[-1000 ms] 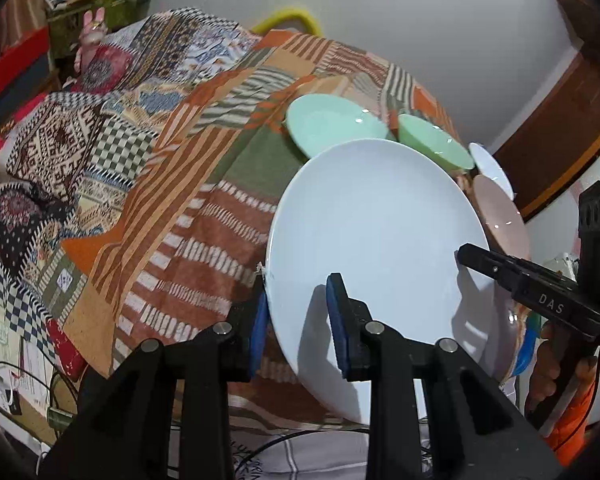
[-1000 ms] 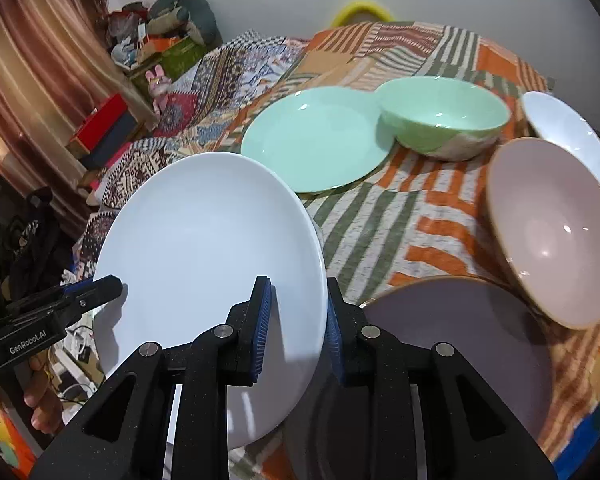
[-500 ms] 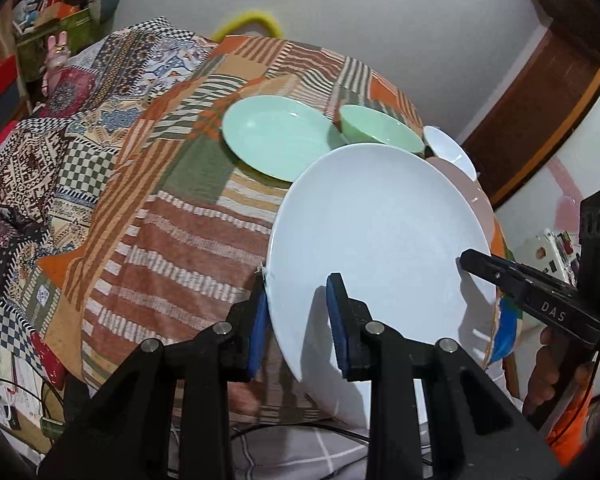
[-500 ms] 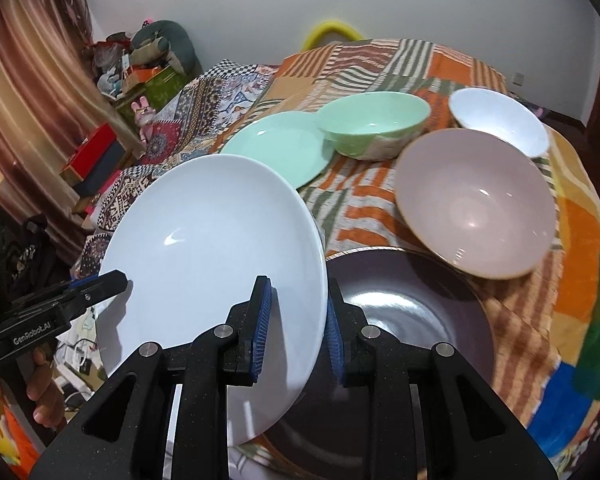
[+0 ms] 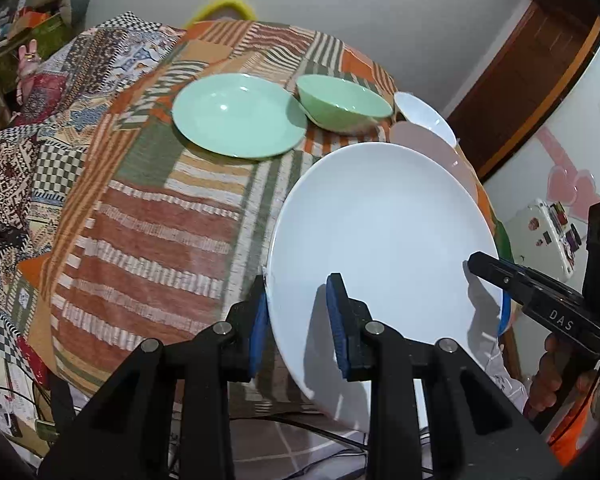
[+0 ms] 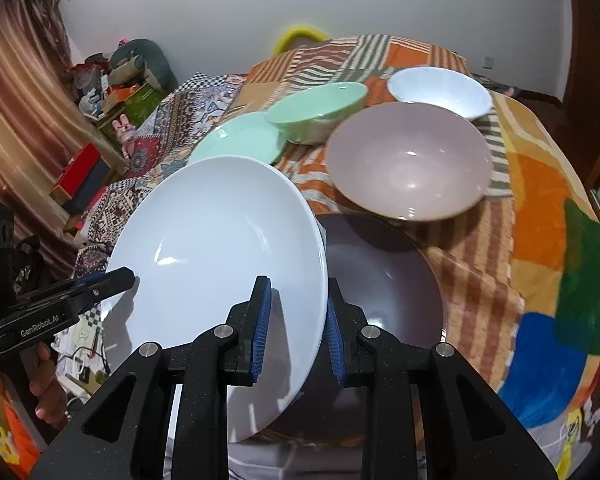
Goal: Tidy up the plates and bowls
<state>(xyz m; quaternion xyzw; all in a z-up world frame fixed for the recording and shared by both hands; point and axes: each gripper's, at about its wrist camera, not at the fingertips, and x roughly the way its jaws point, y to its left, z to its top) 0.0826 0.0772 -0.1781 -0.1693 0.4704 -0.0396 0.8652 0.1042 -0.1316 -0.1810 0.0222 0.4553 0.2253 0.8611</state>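
White plate (image 6: 216,256): I am holding opposite rims in both clamped jaws, keeping it level toward the dark plate (image 6: 380,280).

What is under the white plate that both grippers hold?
In the right wrist view, the white plate hangs partly above a dark purple plate on the patchwork cloth. The purple plate's left part is covered, so whatever lies there cannot be seen.
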